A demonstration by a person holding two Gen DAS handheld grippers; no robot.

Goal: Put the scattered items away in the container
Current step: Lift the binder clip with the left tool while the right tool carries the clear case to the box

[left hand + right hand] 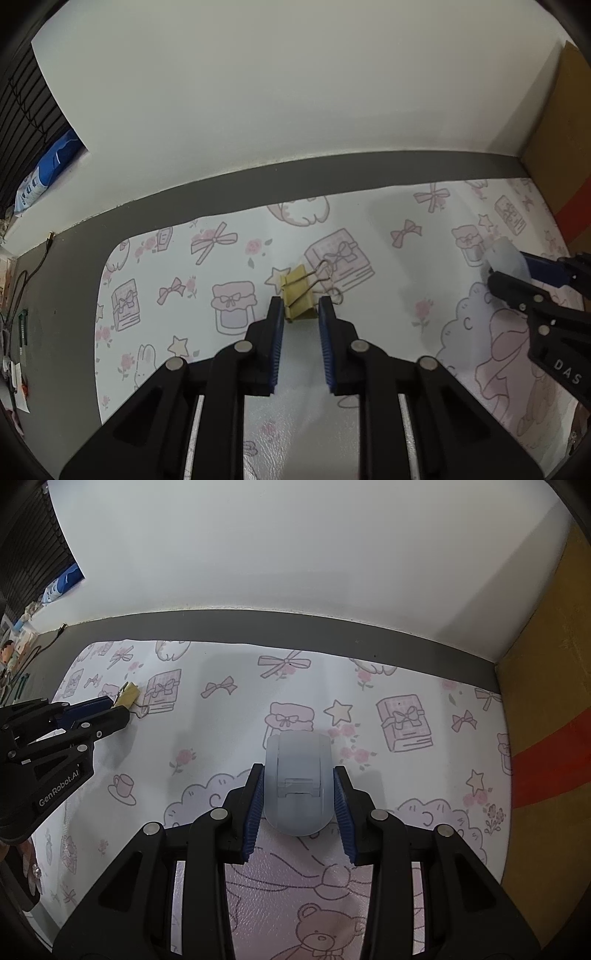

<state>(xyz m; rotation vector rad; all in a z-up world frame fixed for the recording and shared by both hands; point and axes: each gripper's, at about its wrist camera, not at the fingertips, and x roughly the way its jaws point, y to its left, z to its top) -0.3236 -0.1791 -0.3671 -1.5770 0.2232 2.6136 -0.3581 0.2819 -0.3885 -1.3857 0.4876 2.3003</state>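
Grey desk (pixel 74 266) w/ printed mat (pixel 229 716); yellow binder clip (pixel 297 295) far left on mat, pale blue case (pixel 297 782) mid-right.

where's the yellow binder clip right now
The yellow binder clip lies on the patterned mat, clamped between the left gripper fingertips, centre of the left wrist view, beside a printed jam jar, far left of the right gripper.

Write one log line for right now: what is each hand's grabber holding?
left gripper: shut on yellow binder clip | right gripper: shut on pale blue-grey plastic piece | both on patterned mat | container: not in view
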